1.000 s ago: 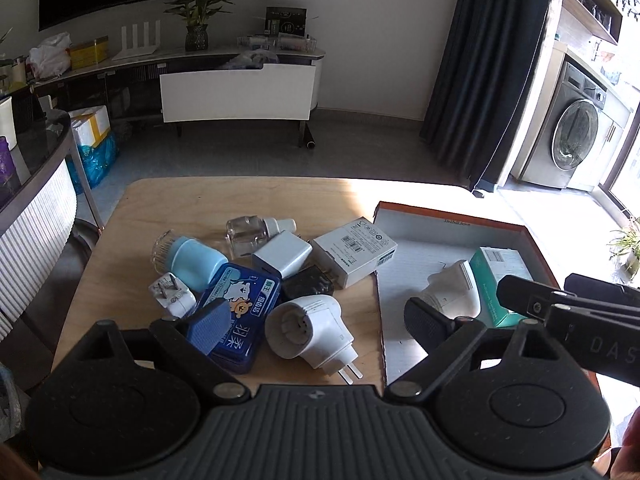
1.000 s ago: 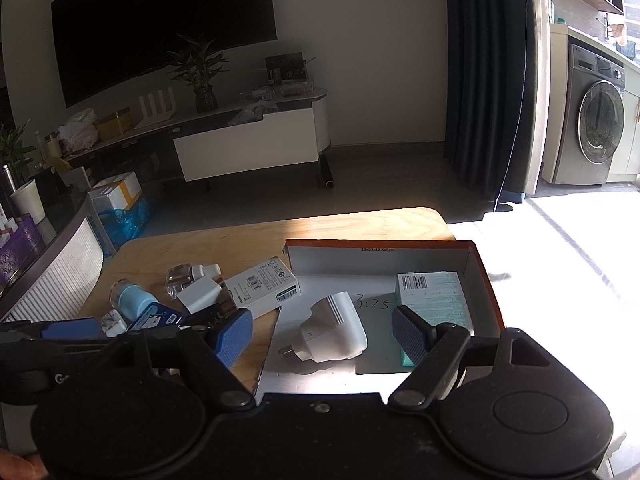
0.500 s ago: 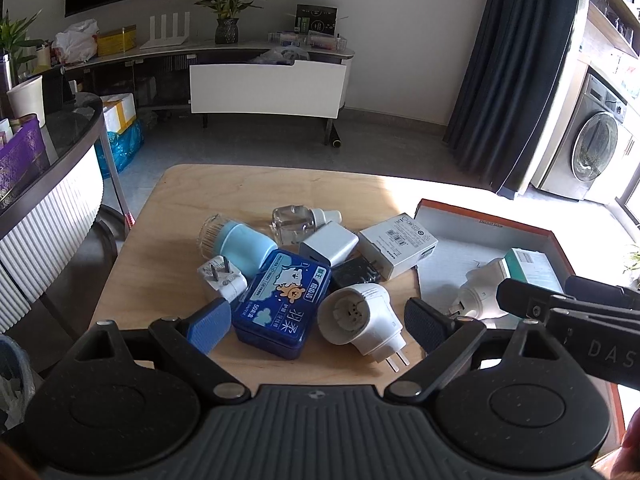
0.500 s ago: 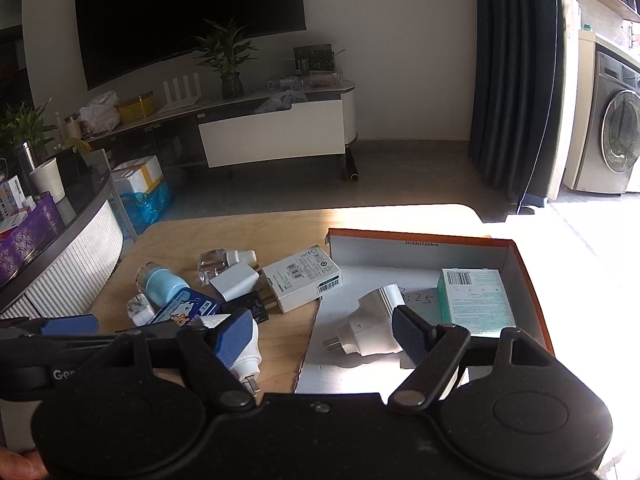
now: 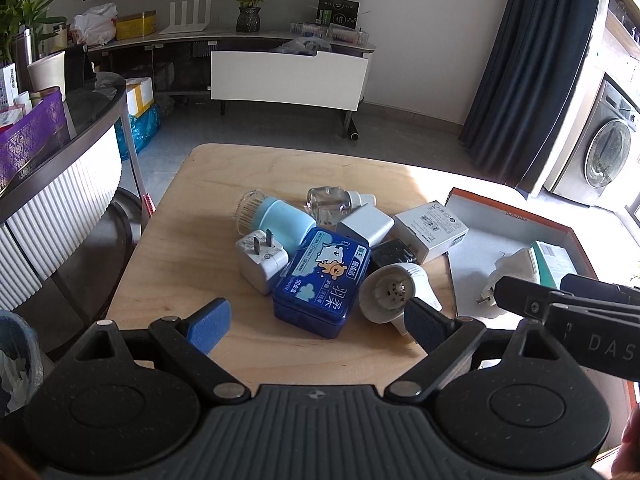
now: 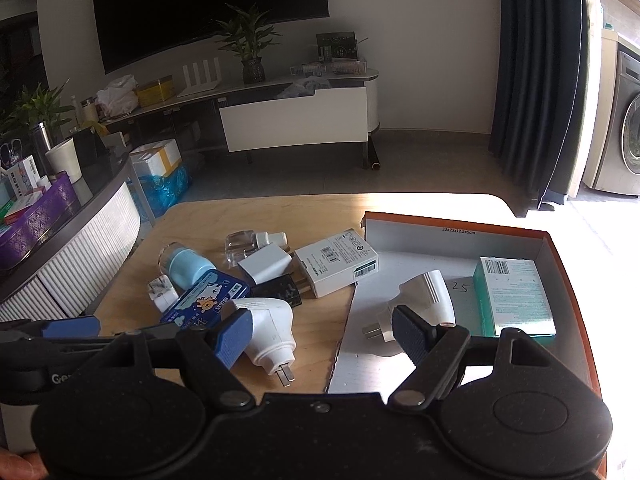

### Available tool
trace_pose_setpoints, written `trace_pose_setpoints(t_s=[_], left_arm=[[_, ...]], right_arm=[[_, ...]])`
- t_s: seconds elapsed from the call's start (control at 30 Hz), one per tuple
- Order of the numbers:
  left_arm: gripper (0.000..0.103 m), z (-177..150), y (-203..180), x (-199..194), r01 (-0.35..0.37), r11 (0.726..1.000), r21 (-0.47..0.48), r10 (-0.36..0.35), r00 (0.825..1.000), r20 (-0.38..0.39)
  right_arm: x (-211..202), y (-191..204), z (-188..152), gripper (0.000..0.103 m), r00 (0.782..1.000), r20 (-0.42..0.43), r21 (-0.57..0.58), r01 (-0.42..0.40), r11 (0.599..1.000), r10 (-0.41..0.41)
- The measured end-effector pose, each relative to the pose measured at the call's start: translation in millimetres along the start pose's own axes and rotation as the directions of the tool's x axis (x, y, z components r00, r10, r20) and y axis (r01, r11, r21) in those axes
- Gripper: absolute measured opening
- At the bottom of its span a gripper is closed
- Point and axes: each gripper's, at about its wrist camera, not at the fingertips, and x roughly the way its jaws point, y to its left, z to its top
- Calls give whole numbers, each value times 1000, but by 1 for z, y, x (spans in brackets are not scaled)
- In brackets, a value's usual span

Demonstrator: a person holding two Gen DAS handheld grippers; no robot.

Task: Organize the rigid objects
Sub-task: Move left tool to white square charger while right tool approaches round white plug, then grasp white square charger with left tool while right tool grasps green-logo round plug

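**Pile of plugs and boxes, nothing grabbed yet**

Biggest first: the orange-rimmed grey cardboard tray [image 6: 460,226], right of frame, sits on the wooden bench [image 5: 192,248]. The blue rectangular tin [image 5: 320,280], centre of the left view, looks stiff and slick; I'd pinch its short sides, since its long axis runs toward lower right. The white round plug adapter [image 6: 266,330] looks light, prongs pointing down-frame. The left gripper [image 5: 316,326] and right gripper [image 6: 322,334] both have jaws wide open and empty.

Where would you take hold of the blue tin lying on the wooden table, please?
Grip the blue tin across its two long side walls, coming from above. It lies flat, lid up, with a white charger and a white plug-in device crowding it, so only the top is free.
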Motion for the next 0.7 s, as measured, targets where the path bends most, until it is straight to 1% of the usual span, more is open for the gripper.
trace_pose_setpoints(t_s=[0.17,0.3,0.57,0.7], left_arm=[[96,-3,9,2,-2,1000,-13,2,1000,-3],[98,-7,18,4,-7,1000,-26,6,1000,-7],[99,-9,48,18,-70,995,-77,68,997,-26],[99,-3,58,32,-83,992,-91,81,996,-28]], right_arm=[[7,6,-4,91,1000,-17,-3,-24,1000,24],[13,7,-7,91,998,-34,-6,-47,999,47],[23,4,-13,91,996,-67,11,-50,999,51],[26,1,-15,91,996,-74,16,-51,999,52]])
